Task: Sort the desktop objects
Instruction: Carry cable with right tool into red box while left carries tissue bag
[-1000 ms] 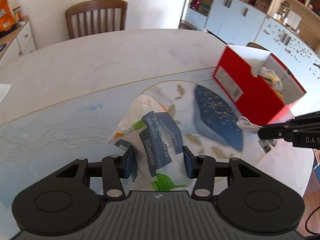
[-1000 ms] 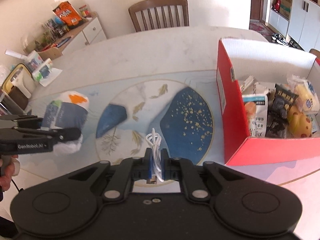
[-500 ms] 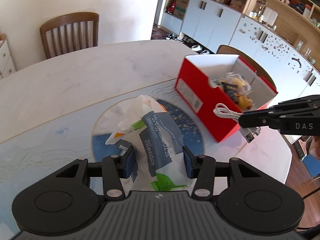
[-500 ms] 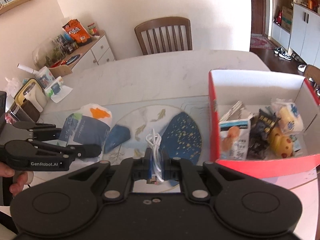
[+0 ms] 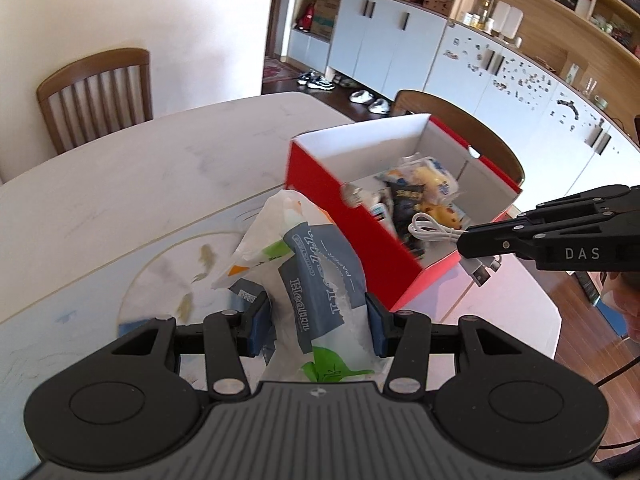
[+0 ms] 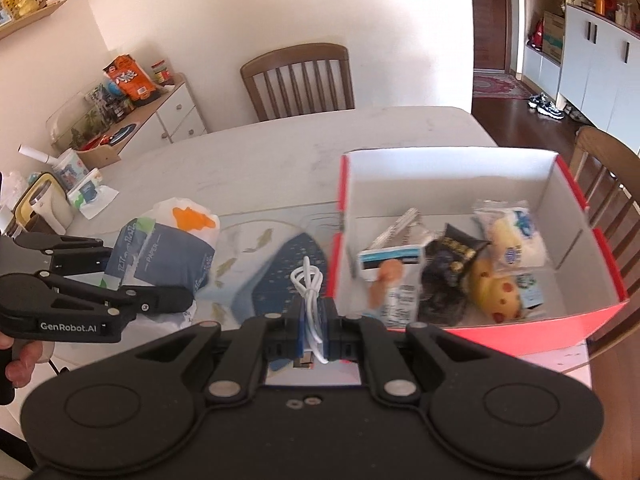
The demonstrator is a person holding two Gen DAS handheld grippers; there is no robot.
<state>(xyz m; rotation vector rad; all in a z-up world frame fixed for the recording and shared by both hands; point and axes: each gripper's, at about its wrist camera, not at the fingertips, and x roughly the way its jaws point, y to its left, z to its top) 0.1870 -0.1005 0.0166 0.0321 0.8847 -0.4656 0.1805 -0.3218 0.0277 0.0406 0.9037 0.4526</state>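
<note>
With the right gripper (image 6: 314, 322) jaws pinching the white cable (image 6: 307, 286) and the left gripper (image 5: 316, 322) squeezing the tissue pack (image 5: 316, 280), carry both above the red box (image 6: 532, 326) before letting go.

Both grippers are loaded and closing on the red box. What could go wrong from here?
1. The cable is pinched by a thin bundle in the right gripper, its plugs dangling; it could slip or snag the box wall.
2. The tissue pack in the left gripper is bulky and soft, and the box already holds snacks; it may catch the rim.
3. Both grippers converge on one opening and could collide.
</note>
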